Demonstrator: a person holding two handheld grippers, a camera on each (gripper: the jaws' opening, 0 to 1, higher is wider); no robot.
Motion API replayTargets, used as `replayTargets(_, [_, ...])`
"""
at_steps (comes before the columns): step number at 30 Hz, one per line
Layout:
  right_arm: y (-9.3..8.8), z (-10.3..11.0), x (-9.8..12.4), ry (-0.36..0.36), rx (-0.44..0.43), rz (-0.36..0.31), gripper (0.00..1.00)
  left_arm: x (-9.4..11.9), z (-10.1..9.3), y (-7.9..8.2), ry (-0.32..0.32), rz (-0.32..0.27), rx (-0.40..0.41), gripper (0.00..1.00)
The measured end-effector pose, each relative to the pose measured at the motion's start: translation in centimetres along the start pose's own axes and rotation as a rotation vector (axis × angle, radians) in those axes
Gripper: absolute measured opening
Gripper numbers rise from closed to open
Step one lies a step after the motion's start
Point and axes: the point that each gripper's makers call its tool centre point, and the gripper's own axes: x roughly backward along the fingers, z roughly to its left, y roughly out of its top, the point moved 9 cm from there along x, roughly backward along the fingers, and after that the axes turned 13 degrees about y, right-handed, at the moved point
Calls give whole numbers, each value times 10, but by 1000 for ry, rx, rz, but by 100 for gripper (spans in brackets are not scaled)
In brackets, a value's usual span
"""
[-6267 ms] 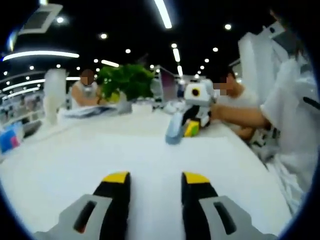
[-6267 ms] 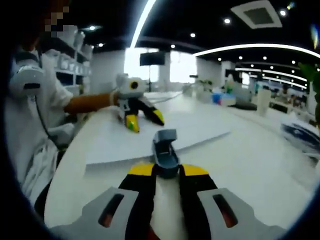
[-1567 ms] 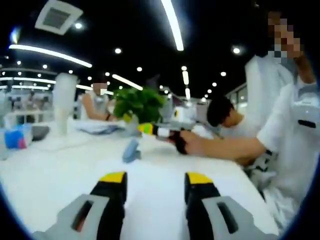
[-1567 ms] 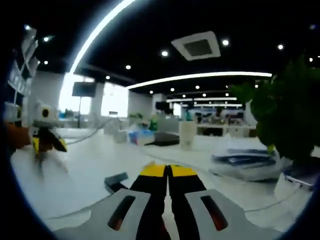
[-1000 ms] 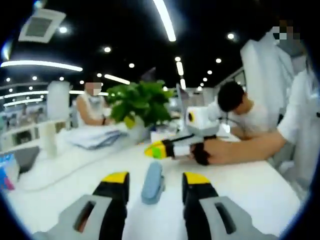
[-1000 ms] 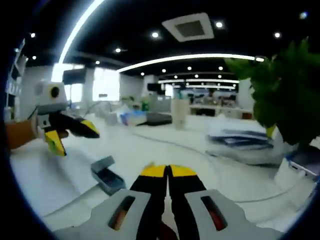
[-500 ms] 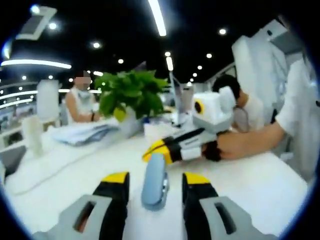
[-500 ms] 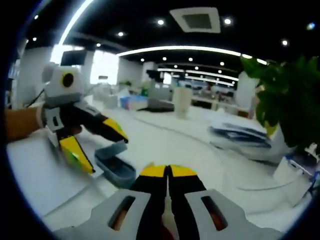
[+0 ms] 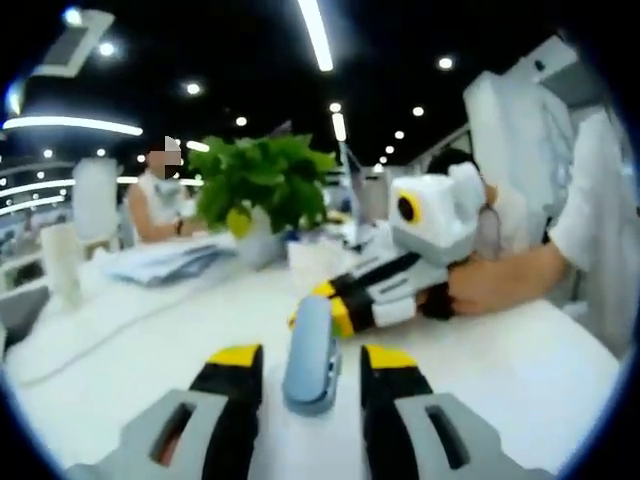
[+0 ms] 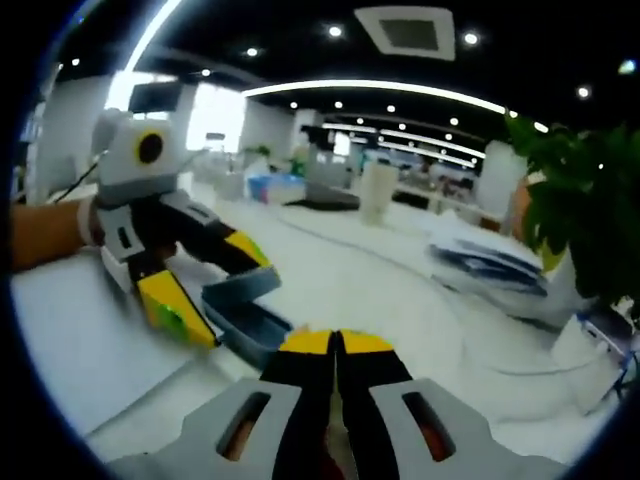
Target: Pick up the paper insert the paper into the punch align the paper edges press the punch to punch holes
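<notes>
punch (image 9: pixel 310 352) sits between the parted jaws of the left gripper (image 9: pixel 310 362), long axis along them; right gripper (image 10: pixel 336 345) closed, empty, just beside it.

Bright ceiling strip lights (image 9: pixel 318 34) over dark ceiling (soft overall blur), fisheye-bent edges.

Your two cameras are facing each other low across the table (image 9: pixel 520 370).
Your left gripper view is looking close along its jaws at the punch (image 9: pixel 311 350) and the right gripper (image 9: pixel 325 298); your right gripper view is catching the same punch (image 10: pixel 244 313) and the left gripper (image 10: pixel 215 290).
</notes>
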Motion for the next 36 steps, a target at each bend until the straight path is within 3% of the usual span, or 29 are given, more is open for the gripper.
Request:
replayTargets(11, [2,7,-4,15,2,2,4,-7,-1,-5,3,22,-73,34])
replayTargets(27, [2,5,-6,27,-5,-1,5,-9,2,-8,27,30,-52,27])
replayTargets(31, [16,-1,3,-1,7,-118,5,-8,1,-8,30,24,-40,25])
replayTargets(32, [25,-1,9,-14,3,-184,5,-8,1,-7,30,23,-41,25])
replayTargets(36, [57,15,17,33,118,-309,5,-9,1,-7,31,23,-37,25])
